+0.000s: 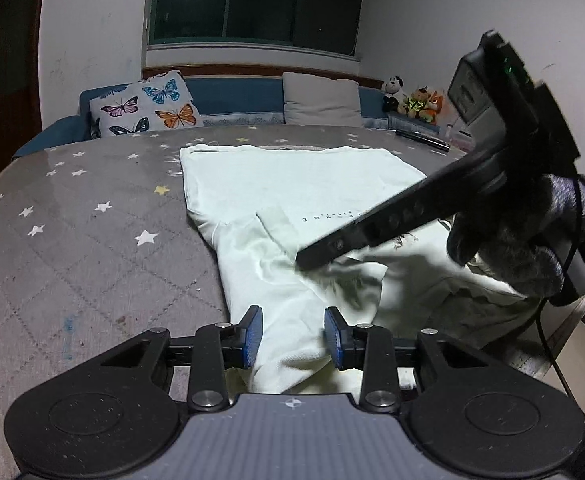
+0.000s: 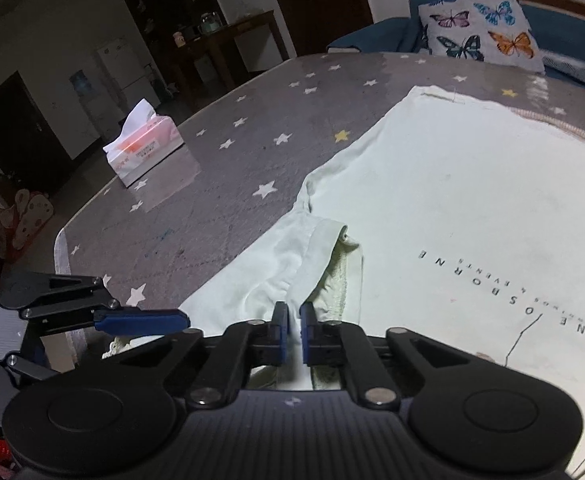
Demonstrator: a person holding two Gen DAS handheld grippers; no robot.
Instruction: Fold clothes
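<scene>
The pale white cotton T-shirt [image 1: 292, 184] lies flat on the grey star-print table cover [image 1: 92, 240], its sleeve at 6 o'clock pinched by the right gripper [image 2: 294, 332], while the left gripper [image 1: 292, 332] with 2 fingers apart should bite cloth before lifting together.

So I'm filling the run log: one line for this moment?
left gripper: open over sleeve | right gripper: shut on sleeve fold | white T-shirt: flat on table
</scene>
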